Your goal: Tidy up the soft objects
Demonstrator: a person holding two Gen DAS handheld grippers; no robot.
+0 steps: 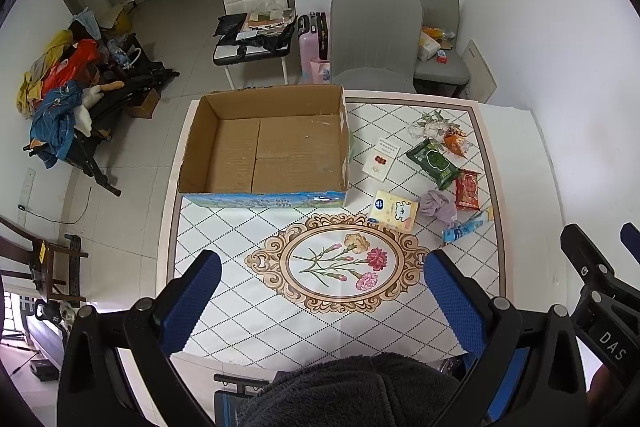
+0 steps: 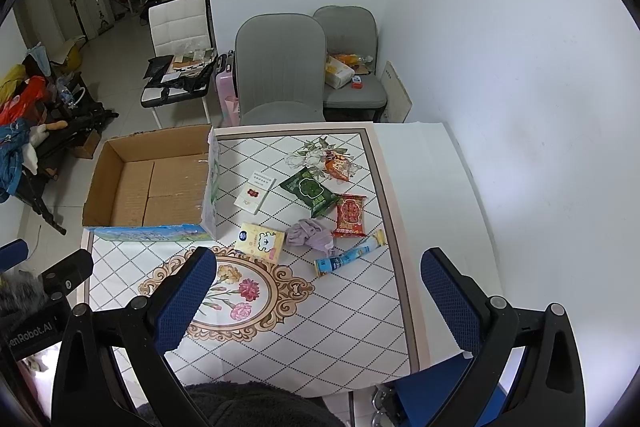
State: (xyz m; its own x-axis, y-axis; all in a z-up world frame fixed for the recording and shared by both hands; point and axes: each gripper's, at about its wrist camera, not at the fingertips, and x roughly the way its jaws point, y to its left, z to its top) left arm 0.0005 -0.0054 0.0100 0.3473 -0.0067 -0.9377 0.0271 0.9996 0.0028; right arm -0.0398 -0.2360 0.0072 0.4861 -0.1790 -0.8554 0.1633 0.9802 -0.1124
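We hold both hand-held grippers above the desk (image 1: pixel 224 311), jaws spread, gripping nothing.
The left hand-held gripper (image 1: pixel 322 277) and right hand-held gripper (image 2: pixel 318 275) hover; the purple cloth (image 2: pixel 310 235) lies beside the tissue pack (image 2: pixel 260 241), right of the cardboard box (image 2: pixel 154 183).

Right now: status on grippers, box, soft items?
Left gripper and right gripper open, holding nothing. Cardboard box empty. Purple cloth among packets, beside tissue pack. Path unobstructed.

You are facing bare tabletop (image 2: pixel 304 327) around the flower medallion (image 1: pixel 336 263). The cardboard box (image 1: pixel 264 143) is walling off the far left, its open top unobstructed. Packets are crowding the far right, with the purple cloth (image 2: pixel 310 235) sitting hemmed between the yellow pack (image 2: pixel 260 242) and blue tube (image 2: pixel 350 254).
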